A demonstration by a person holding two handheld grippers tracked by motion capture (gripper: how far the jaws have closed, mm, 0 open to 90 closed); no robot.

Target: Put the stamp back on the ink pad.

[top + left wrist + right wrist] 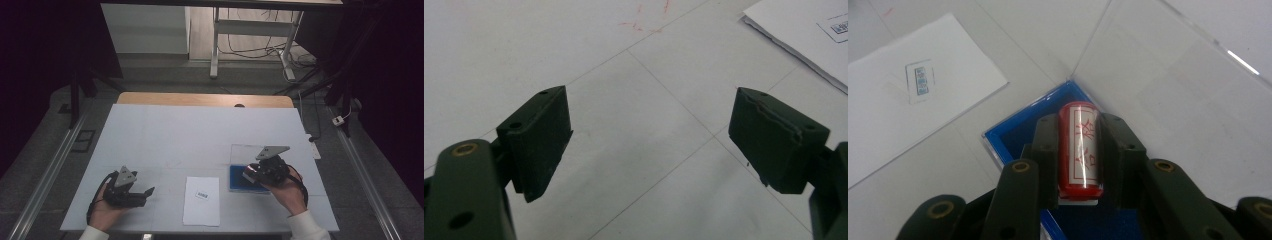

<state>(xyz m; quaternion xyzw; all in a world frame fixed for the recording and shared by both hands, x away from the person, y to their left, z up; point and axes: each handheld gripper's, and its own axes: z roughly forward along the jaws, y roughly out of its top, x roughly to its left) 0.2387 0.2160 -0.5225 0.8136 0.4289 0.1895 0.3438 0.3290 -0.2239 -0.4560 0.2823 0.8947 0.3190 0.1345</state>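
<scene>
On the white table, a shallow blue square tray with its clear lid swung open is seen at four o'clock. Over it, a red cylindrical stamp is clamped by the right gripper. At seven o'clock, the left gripper is held wide apart, empty.

Open tabletop ahead, clutter lying along the near edge

The far half of the tabletop is lying bare, giving free passage. Near the front, a paper sheet is lying flat between the hands, while the blue ink pad and its raised clear lid are blocking the right gripper side.
</scene>
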